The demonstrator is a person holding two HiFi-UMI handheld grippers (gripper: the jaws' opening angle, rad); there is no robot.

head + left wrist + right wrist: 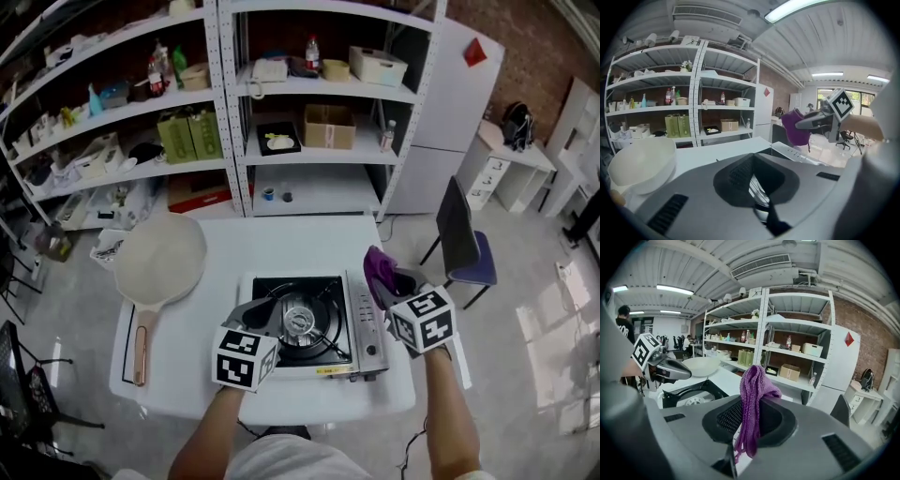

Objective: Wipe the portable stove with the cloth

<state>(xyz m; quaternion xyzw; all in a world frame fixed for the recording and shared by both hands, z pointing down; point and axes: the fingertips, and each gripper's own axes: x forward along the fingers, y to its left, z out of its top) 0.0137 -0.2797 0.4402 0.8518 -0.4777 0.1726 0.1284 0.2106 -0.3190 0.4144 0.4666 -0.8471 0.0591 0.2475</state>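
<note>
My right gripper (392, 284) clamps the cloth (377, 266) over the stove's (362, 330) right side. My left gripper (266, 313), jaws together, is over its near left.

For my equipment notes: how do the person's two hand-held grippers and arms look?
Both the left gripper and the right gripper have smooth grey bodies with black ribbed pads. Each carries a white cube with black square markers. The forearms are bare; no sleeves show.
</note>
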